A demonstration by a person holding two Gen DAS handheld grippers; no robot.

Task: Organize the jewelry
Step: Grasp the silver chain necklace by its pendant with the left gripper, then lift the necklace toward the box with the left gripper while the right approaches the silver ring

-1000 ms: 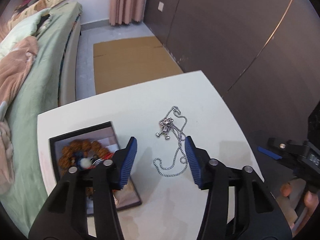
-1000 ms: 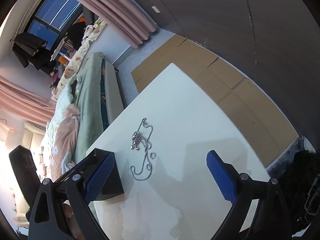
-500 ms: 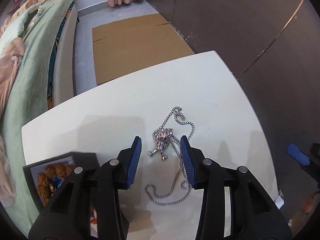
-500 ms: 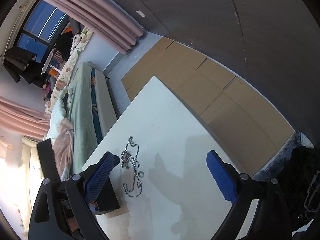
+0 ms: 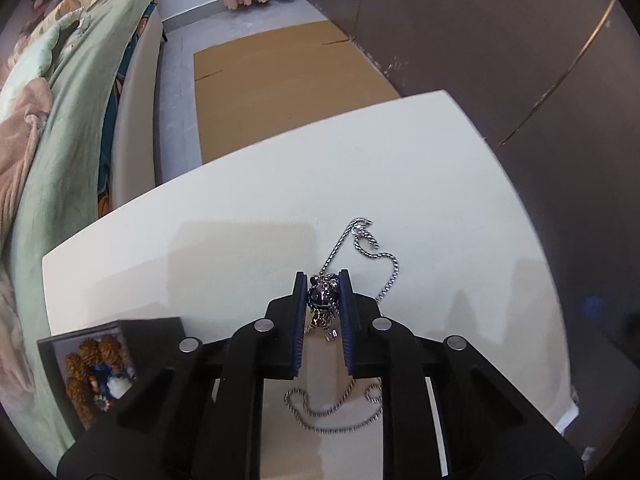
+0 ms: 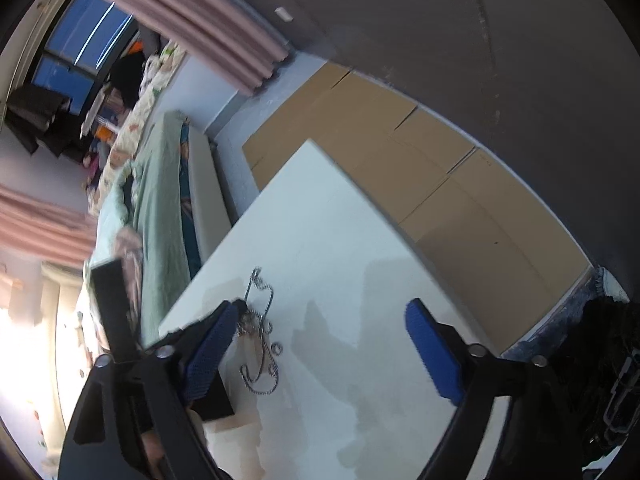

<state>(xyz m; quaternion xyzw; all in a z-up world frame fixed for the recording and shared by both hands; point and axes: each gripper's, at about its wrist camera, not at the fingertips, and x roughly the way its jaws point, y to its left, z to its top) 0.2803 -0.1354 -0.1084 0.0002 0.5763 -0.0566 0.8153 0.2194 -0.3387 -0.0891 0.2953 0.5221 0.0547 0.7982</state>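
While the black jewelry box point(image 5: 86, 364) sits open at the left edge of the white table point(image 5: 248, 240), already holding a brown beaded bracelet point(image 5: 90, 362) and some small blue and white pieces, the step in hand looks like the pickup of the silver necklace point(image 5: 360, 256) so that it can go into that box. The left gripper point(image 5: 322, 284) has its blue-padded fingers point(image 5: 299, 312) drawn close together on the little figure-shaped pendant point(image 5: 321, 300), one pad on each side of it. The pendant seems pinched rather than just framed, though whether it has left the table I cannot tell. The chain runs out ahead of the fingers in a loop toward the far side of the table, and another length lies curled on the table beneath the gripper body.

By my judgement the next move calls for a slow, straight lift, since the slack chain will trail and swing and may snag or slip off the edge of the box, and then a carry leftward to set it down over the open compartment.

Further right, the right gripper point(image 6: 320, 344) hovers above the same table with its fingers point(image 6: 432, 354) spread wide and nothing between them; from its view the necklace lies just beside its left pad, and it touches nothing that I can make out.
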